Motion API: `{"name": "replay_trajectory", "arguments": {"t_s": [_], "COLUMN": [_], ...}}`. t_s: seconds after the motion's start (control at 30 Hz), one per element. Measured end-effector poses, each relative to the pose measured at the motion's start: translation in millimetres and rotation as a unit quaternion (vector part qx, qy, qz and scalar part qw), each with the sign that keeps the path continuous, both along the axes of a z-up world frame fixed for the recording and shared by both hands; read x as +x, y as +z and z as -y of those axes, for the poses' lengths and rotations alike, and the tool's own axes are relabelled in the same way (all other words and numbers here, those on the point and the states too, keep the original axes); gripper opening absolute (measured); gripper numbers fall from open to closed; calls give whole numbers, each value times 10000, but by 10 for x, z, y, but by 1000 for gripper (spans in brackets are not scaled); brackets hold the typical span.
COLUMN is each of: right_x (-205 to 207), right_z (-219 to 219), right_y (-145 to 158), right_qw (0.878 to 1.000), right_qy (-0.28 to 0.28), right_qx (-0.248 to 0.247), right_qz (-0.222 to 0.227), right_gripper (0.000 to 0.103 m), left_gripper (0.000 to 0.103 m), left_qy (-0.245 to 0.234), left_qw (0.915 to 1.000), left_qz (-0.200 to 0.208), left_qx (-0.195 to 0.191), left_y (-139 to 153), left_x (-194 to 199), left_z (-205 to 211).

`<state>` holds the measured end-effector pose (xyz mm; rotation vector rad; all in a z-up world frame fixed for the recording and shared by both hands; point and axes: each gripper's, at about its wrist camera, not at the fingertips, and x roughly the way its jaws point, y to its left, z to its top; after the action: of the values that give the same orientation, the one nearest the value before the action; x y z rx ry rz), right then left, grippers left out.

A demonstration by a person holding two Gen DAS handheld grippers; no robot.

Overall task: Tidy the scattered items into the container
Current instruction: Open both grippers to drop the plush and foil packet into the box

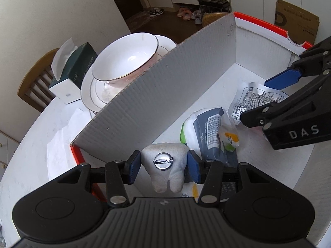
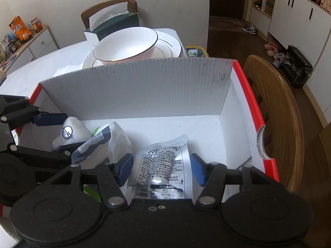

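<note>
"DAS" reads in white on the right gripper (image 1: 256, 103) body, seen only from the left wrist view. Silver foil packet (image 2: 163, 163) has dense printed text and a barcode, too small to read. Grey wipes pack (image 1: 211, 132) shows a barcode label and a yellow sticker. Left gripper (image 1: 164, 168) pads clamp a white tooth-shaped plush (image 1: 165, 165), round metal pin clasp facing up, held inside the white cardboard box (image 2: 144, 86) with red edges. Right gripper sits narrow, both pads against the foil packet's sides, low in the box. Both point steeply down. Right wrist view alone shows the white cabinets (image 2: 298, 20). Bowl (image 2: 126, 45) stacked on plates behind the box; green tissue box (image 1: 72, 72) beside them.
</note>
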<state>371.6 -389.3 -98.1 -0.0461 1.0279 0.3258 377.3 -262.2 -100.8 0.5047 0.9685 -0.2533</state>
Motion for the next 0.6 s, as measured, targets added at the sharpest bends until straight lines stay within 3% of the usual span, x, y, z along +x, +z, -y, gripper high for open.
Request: {"name": "replay_trajectory", "arguments": {"t_s": [0.27, 0.4, 0.6], "right_x": [38, 45, 54], "right_z": [-22, -46, -64], "right_y": [-37, -53, -9], "right_qw": [9997, 9993, 9990], "right_qy": [115, 201, 266], "right_qx": [-119, -221, -307], "right_qz": [-160, -216, -190], "right_gripper": [60, 60, 64], "left_gripper": [51, 66, 69], "left_qy": [-217, -306, -440], "left_qw": [9997, 9994, 9988], "left_qz": [-89, -155, -173], "left_qx": [110, 106, 144], "left_y": [-61, -57, -55], "left_x": [-33, -47, -113], "left_z": [47, 67, 91]}}
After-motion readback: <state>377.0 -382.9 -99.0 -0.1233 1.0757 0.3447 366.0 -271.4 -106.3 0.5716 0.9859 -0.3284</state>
